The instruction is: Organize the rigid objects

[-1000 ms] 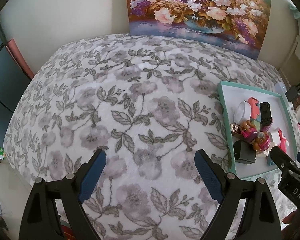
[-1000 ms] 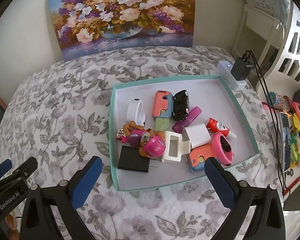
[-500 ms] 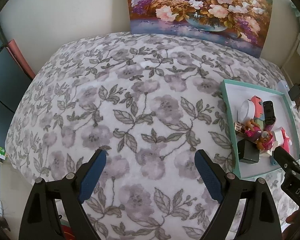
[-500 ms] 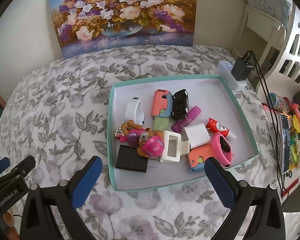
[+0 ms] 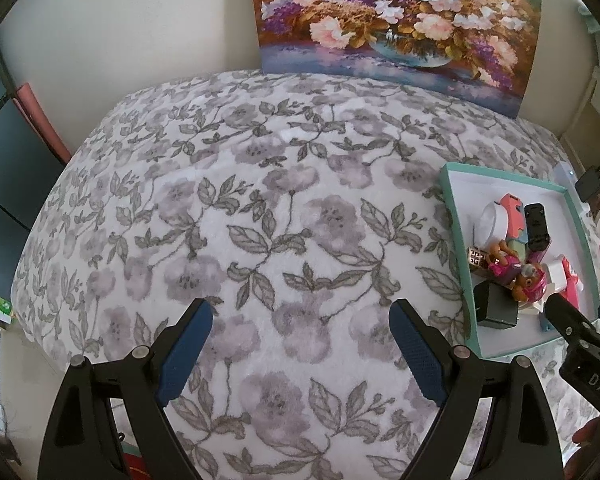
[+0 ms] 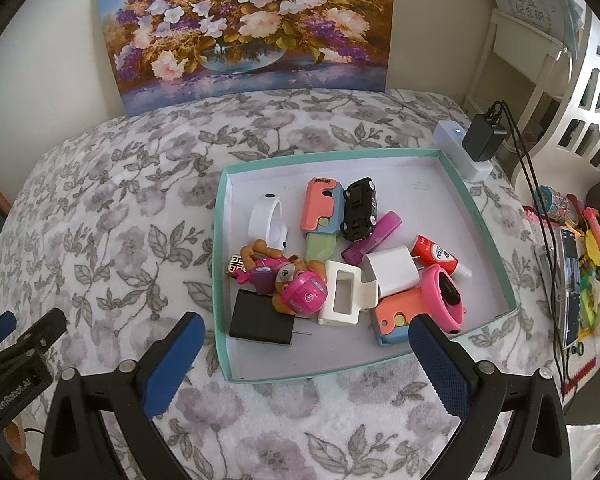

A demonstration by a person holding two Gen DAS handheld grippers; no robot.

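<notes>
Tray (image 6: 496, 256): teal rim, white floor, square, on floral fleece cover (image 6: 112, 240), right of centre.
Car (image 6: 359, 208): black, glossy, long axis toward painting (image 6: 252, 28).
Stick (image 6: 372, 237): purple, slanted.
Charger (image 6: 262, 322): matte black, prongs rightward.
Left gripper (image 5: 300, 348): wide apart, empty.
Right gripper (image 6: 306, 360): wide apart, empty.

A teal-rimmed tray (image 6: 220, 264) is set on the flowery blanket (image 6: 112, 216), crammed with small stuff: a black toy car (image 6: 359, 208) toward its far edge, a pink pup figure (image 6: 296, 288) and a black charger (image 6: 262, 322) by its near left corner. The right gripper (image 6: 306, 364) is held wide open over the tray's near edge.
</notes>
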